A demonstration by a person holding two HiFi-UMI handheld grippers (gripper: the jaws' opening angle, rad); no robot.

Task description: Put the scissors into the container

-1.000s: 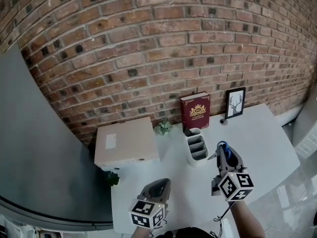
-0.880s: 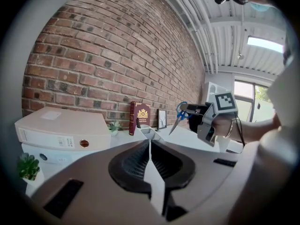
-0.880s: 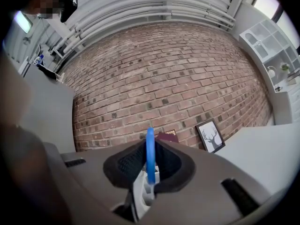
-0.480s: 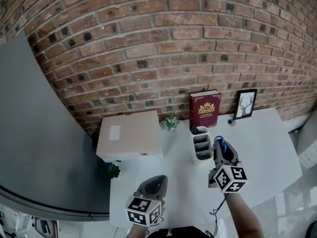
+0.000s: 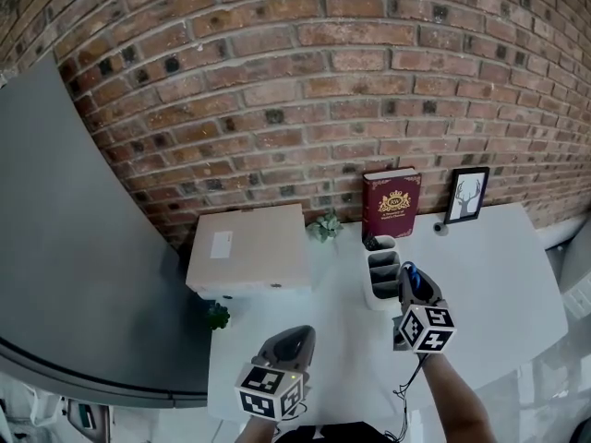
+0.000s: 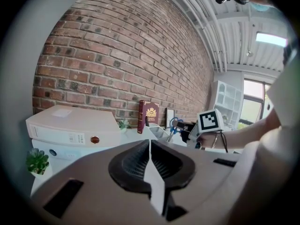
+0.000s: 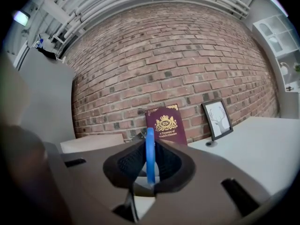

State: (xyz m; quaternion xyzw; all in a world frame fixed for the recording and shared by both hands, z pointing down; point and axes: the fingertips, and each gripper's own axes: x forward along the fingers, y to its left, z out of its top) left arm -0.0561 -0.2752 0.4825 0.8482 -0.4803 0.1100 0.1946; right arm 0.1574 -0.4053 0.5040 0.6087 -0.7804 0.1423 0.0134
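The scissors (image 5: 414, 279), with blue handles, are clamped upright in my right gripper (image 5: 406, 273), which hangs just right of the white compartmented container (image 5: 381, 275) on the white table (image 5: 489, 266). In the right gripper view the blue handle (image 7: 150, 150) stands edge-on between the pads, and the jaws hide most of the container. My left gripper (image 5: 292, 341) rests low near the table's front edge, shut with nothing in it. The left gripper view shows the scissors (image 6: 174, 124) beside the container (image 6: 158, 131).
A dark red book (image 5: 391, 203) and a framed deer picture (image 5: 466, 195) lean on the brick wall behind the container. A white binder box (image 5: 249, 247) lies at the back left, with a small plant (image 5: 325, 224) beside it. Another small plant (image 5: 218, 317) sits at the left edge.
My right gripper, still holding the scissors, has moved left, closer to the container. The left gripper has stayed low at the front edge.
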